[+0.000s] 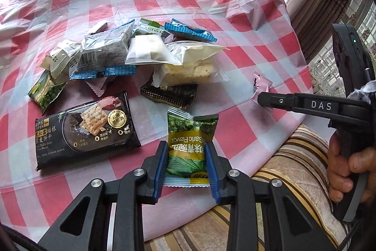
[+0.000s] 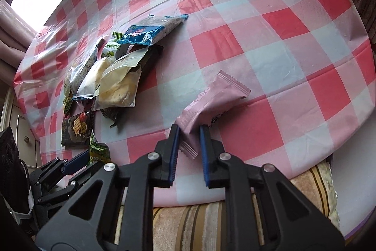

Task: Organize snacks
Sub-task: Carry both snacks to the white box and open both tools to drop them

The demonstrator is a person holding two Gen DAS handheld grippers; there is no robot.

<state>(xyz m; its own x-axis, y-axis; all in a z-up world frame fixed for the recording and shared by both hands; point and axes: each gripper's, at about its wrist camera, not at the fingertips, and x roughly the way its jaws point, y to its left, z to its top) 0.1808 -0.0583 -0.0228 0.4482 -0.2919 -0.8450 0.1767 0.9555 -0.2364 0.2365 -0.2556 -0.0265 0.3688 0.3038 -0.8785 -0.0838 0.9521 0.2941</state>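
**Two snack packets gripped at the near edge of the table**

A green pea packet (image 1: 190, 145) is clamped between the blue pads of the left hand-held gripper (image 1: 186, 152), at the near edge of the table (image 1: 235, 128), which is covered with a red-and-white checked cloth. The packet's lower half sits between the jaws, and its serrated top points toward the pile.

A pink packet (image 2: 211, 102) is held at one end by the right hand-held gripper (image 2: 189, 131), whose jaws are closed on it. The rest of the packet lies tilted on the cloth, well apart from the other snacks.

A loose pile of snacks (image 1: 131, 55) is seen in the middle of the table: blue-edged packets, white pouches and a clear bag of pale biscuits (image 1: 190, 67). A black cracker packet (image 1: 87, 128) lies flat just left of the green packet, and a small dark packet (image 1: 169, 93) lies between the pile and the green packet.

A striped cushion (image 2: 188, 222) is visible below the table edge.
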